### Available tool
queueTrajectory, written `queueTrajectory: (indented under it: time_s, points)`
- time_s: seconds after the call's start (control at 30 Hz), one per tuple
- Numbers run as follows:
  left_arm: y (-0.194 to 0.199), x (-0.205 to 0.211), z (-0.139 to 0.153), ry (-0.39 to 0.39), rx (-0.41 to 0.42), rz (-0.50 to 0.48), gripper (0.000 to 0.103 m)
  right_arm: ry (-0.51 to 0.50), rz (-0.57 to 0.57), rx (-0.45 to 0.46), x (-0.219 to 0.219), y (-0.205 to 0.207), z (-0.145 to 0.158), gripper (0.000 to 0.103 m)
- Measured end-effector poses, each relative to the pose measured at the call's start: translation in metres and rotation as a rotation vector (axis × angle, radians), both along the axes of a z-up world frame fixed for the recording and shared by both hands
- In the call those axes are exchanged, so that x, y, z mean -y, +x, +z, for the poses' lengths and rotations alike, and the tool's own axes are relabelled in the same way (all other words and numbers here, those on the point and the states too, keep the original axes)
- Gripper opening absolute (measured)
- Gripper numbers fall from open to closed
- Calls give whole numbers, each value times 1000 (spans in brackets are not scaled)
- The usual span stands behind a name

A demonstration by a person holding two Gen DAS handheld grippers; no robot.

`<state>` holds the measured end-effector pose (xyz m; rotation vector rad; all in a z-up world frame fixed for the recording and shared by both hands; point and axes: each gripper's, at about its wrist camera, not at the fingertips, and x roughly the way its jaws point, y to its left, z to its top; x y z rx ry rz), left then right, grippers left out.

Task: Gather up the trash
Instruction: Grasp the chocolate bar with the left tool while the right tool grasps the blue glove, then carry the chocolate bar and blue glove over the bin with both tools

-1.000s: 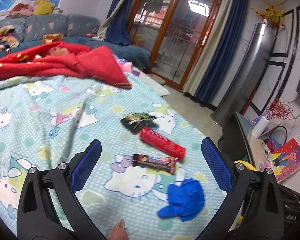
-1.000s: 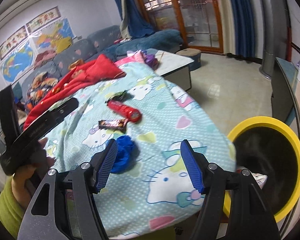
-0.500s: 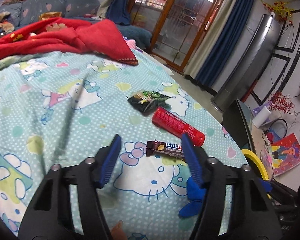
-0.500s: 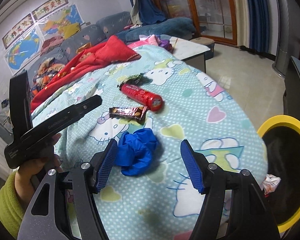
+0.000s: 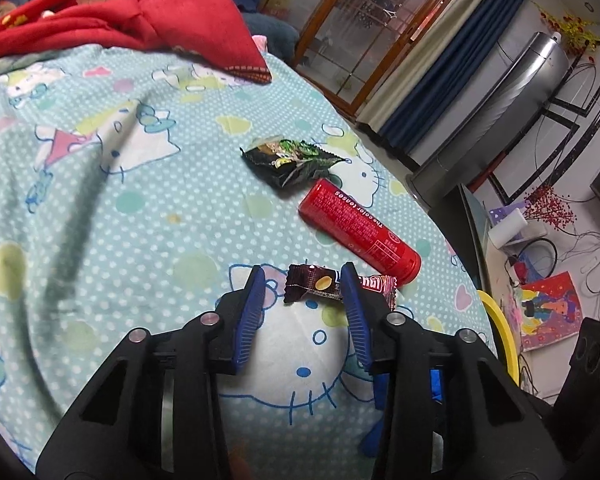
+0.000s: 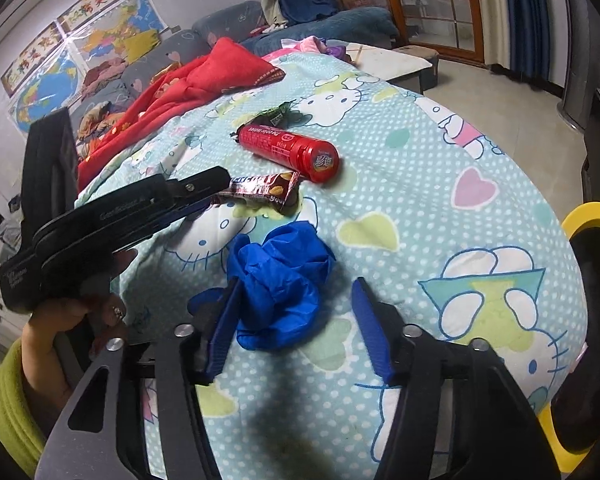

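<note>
Bedsheet (image 5: 120, 208) bears candy wrapper (image 5: 320, 286), blue glove (image 6: 276, 276); both jaws spread, just been closing.

The left gripper (image 5: 303, 276) points down at a cartoon-print sheet (image 5: 112, 208). Its jaws have just been closing and stand partly apart, the pads clear of any object. A brown snack bar wrapper (image 5: 324, 286) lies flat at the fingertips; the right finger (image 5: 354, 312) hides its middle. A red tube (image 5: 358, 230) lies just beyond that finger. A dark green packet (image 5: 290, 160) lies further ahead. A red blanket (image 5: 140, 24) lies far beyond the left finger.
</note>
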<state>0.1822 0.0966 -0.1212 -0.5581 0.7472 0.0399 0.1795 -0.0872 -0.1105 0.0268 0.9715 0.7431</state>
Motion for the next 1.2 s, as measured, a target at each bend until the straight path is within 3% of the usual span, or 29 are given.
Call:
queueTrajectory:
  time_s: [0.5,0.77,1.2]
  points:
    - [-1,6,2,7,11,-34,0,-15,21,20,2,-11,-2,23]
    - [-13,10,11,13,49,-48,0,-10,35,13,12,-18,1,12]
    - [-36,44,47,55,139,-138,0,59,-83,52,62,-9,32,10]
